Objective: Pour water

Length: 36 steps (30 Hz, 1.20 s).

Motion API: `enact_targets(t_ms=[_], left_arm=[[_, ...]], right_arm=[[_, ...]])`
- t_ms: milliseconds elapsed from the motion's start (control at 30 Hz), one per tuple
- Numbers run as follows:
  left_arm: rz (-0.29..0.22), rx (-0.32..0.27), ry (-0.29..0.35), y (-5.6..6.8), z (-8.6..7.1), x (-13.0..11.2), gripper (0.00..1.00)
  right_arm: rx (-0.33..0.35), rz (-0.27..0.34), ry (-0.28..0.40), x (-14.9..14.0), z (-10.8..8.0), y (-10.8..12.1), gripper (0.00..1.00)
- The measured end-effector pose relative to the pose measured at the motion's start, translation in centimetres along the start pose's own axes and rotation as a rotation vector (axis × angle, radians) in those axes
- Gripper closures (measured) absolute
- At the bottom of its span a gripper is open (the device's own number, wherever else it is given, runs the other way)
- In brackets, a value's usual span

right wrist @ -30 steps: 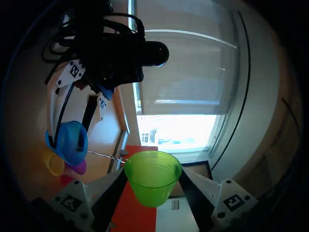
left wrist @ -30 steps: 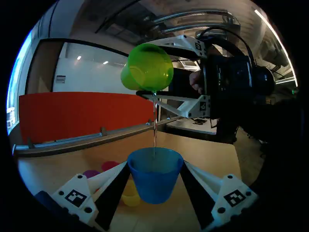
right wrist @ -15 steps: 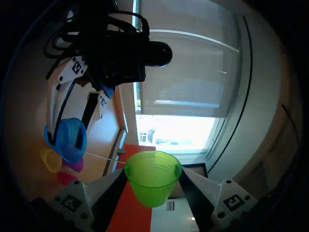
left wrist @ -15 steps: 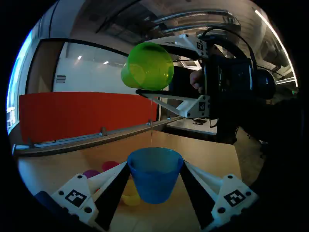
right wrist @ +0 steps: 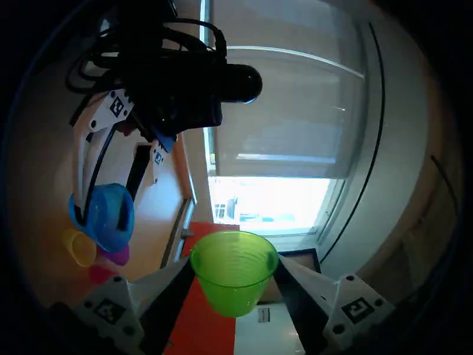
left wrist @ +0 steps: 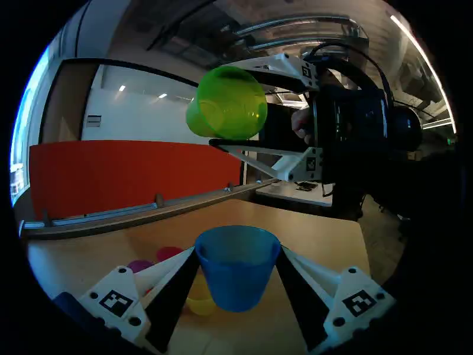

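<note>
The left gripper (left wrist: 236, 255) clamps the blue cup (left wrist: 237, 281), upright, over the table (left wrist: 319, 236). Up higher, the right gripper (right wrist: 233, 269) clamps the green cup (left wrist: 227, 106), tipped on its side. No water falls btw them, so pouring looks done; left to do: tip green cup back up. No words to read, just b&w square tags (left wrist: 115, 302).

- A pale wooden bench (left wrist: 319, 236) carries three small cups close together: a yellow cup (left wrist: 198, 304), a purple cup (left wrist: 139, 265) and a pink cup (left wrist: 168, 253).
- A metal rail (left wrist: 148, 207) runs along the bench's far edge, with a red panel (left wrist: 118, 171) behind it.
- A strip light (left wrist: 421, 56) crosses the ceiling.
- A bright window (right wrist: 266, 204) sits beneath a lowered blind (right wrist: 278, 112).
</note>
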State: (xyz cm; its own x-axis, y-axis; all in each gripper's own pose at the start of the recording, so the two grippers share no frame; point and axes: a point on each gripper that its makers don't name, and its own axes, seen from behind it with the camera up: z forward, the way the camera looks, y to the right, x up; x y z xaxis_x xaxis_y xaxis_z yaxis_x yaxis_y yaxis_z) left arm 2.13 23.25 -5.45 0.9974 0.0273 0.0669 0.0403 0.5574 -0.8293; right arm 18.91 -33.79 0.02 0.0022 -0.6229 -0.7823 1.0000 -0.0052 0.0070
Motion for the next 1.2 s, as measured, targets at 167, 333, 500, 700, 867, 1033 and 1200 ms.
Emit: enact_targets(t_ms=[167, 333, 500, 700, 867, 1033, 1200], left_arm=[[0.001, 0.001, -0.001, 0.0, 0.0, 0.0, 0.13], [0.001, 0.003, -0.001, 0.0, -0.1, 0.0, 0.13], [0.001, 0.007, -0.001, -0.1, -0.2, 0.1, 0.13], [0.004, 0.01, -0.001, -0.1, -0.3, 0.3, 0.13], [0.007, 0.016, -0.004, -0.4, -0.4, 0.2, 0.13], [0.009, 0.021, -0.007, -0.6, -0.4, 0.2, 0.13], [0.013, 0.026, -0.013, -0.7, -0.5, 0.3, 0.13]], right_arm=[[0.011, 0.065, 0.0, -0.1, 0.0, -0.6, 0.09], [0.013, 0.171, -0.001, -0.3, -0.2, -0.9, 0.09], [0.014, 0.321, -0.004, -0.6, -0.4, -1.0, 0.09], [0.021, 0.553, -0.021, -1.3, -0.7, -1.5, 0.09], [0.031, 0.758, -0.014, -1.3, -1.0, -2.0, 0.09], [0.047, 0.949, -0.001, -1.3, -1.3, -2.3, 0.09], [0.073, 1.134, 0.004, -1.4, -1.4, -2.8, 0.09]])
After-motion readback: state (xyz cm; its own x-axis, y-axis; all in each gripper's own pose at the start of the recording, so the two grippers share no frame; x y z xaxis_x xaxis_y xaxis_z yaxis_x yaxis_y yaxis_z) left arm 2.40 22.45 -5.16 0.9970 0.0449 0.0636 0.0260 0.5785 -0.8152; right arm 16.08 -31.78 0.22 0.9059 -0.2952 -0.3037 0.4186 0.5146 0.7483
